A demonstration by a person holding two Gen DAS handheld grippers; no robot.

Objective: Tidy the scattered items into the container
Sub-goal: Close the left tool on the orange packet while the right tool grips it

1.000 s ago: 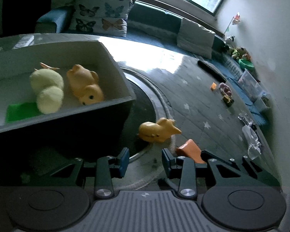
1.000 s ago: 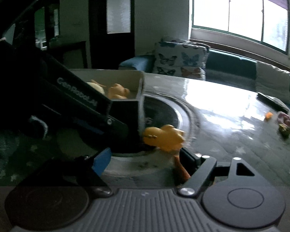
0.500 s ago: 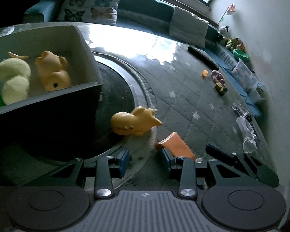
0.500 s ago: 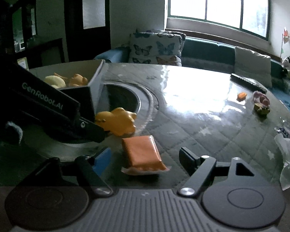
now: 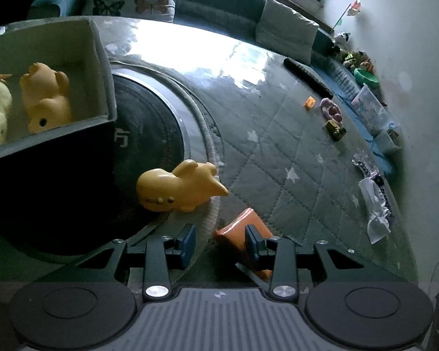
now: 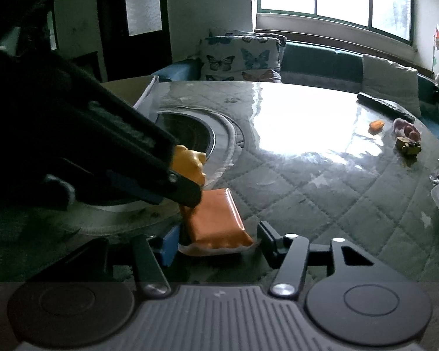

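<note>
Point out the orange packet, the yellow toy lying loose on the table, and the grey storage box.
orange packet (image 6: 215, 218), right wrist view, middle of its top face.
yellow toy (image 5: 175, 188), left wrist view, its rounded body.
grey storage box (image 5: 101, 67), left wrist view, inner side wall.

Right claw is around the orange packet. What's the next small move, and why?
Probably finish closing the right claw. Its jaws have just been closing and now flank the orange packet, which lies flat on the mat; the left pad looks near contact, the right shows a slight gap. Then lift toward the bin.

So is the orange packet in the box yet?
No. The packet lies on the mat outside the box, between the right gripper's closing jaws.
</note>
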